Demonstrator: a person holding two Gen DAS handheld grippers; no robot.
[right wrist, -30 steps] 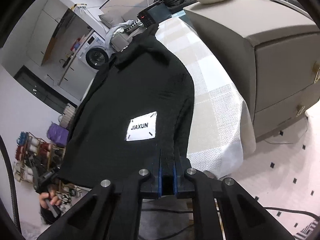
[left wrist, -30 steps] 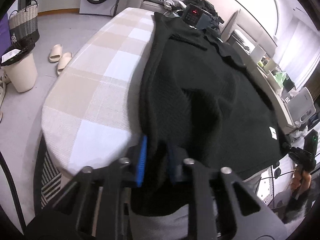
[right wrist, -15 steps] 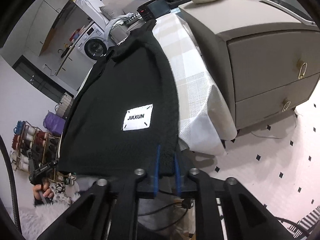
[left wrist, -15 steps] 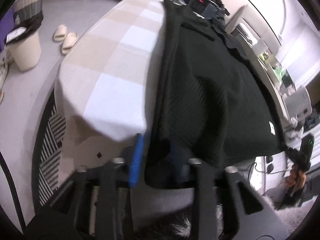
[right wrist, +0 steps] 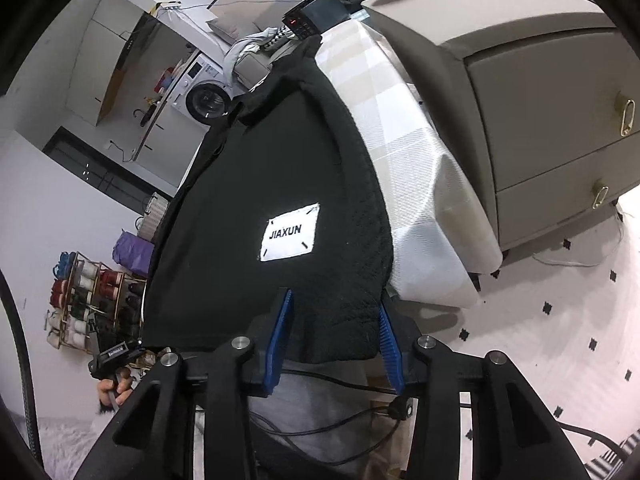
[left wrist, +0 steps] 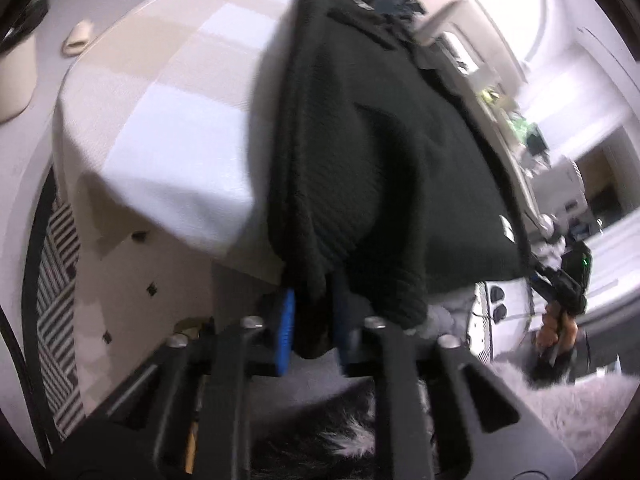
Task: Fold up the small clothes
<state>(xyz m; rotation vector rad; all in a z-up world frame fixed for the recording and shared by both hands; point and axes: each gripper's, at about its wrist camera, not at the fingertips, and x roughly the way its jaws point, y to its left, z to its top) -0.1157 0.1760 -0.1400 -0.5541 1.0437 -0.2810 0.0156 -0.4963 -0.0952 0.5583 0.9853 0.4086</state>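
Black knit garment (right wrist: pixel 280 184) stretched along a checked-cloth table (right wrist: pixel 404 152), its near hem hanging off the end.

The left gripper (left wrist: pixel 310 332) is closing, its blue pads pinching a bunched corner of the hem. The right gripper (right wrist: pixel 334 340) is opening — the other hem corner hangs loose between its spread pads. A white JIAXUN label (right wrist: pixel 291 233) faces up; a grey drawer cabinet (right wrist: pixel 540 92) stands beside the table.

The left gripper (left wrist: pixel 310 330) angles downward, its jaws closing with a bunched hem of black garment (left wrist: pixel 360 152) between the blue pads. The right gripper (right wrist: pixel 334 340) also angles downward, jaws opening, pads standing clear of the hem between them.
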